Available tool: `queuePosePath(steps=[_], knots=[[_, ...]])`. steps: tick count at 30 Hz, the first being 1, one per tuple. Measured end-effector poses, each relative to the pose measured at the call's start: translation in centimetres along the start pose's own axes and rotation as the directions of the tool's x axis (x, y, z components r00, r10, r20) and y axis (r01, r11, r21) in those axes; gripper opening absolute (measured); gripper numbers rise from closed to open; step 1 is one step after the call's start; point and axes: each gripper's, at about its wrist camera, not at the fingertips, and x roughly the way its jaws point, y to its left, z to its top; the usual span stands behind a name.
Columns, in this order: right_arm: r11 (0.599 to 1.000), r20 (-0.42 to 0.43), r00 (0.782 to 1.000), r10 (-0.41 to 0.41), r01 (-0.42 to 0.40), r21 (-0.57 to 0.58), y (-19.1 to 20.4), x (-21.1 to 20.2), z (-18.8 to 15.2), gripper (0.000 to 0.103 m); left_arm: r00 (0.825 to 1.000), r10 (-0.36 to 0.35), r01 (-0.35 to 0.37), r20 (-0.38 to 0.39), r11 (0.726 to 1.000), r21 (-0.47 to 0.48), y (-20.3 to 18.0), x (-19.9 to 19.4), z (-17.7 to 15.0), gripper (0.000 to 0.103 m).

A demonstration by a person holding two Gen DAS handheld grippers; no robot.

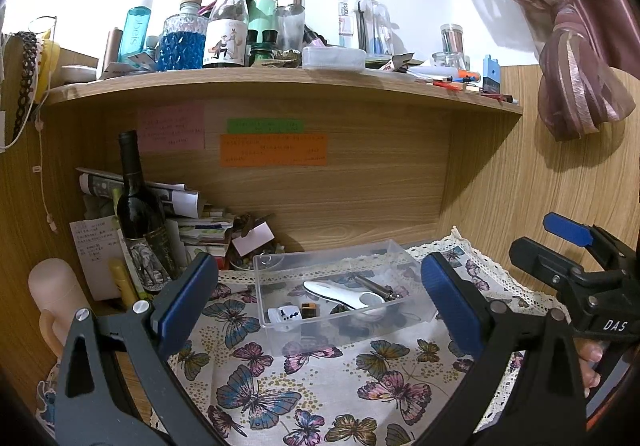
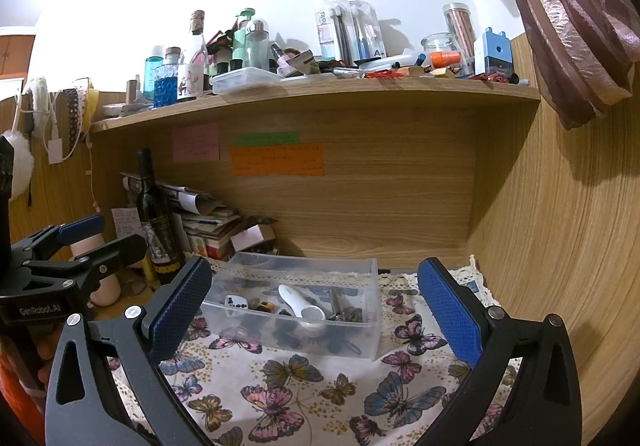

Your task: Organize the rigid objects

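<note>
A clear plastic bin sits on the butterfly cloth. In it lie a white handheld device, a white die, a small dark-orange block and a metal tool. My left gripper is open and empty, in front of the bin; it also shows at the left of the right wrist view. My right gripper is open and empty, also before the bin, and shows at the right of the left wrist view.
A dark wine bottle and a stack of papers stand at the back left. A wooden shelf above is crowded with bottles and stationery. A curtain hangs at the right.
</note>
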Motion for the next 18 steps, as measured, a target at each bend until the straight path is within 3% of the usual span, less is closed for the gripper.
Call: queuePosePath(steps=[18], knots=[[1.000, -0.001, 1.000, -0.008, 0.008, 0.009, 0.18, 0.22, 0.18, 0.103, 1.000, -0.012, 0.012, -0.009, 1.000, 0.006, -0.22, 0.44, -0.26, 0.103]])
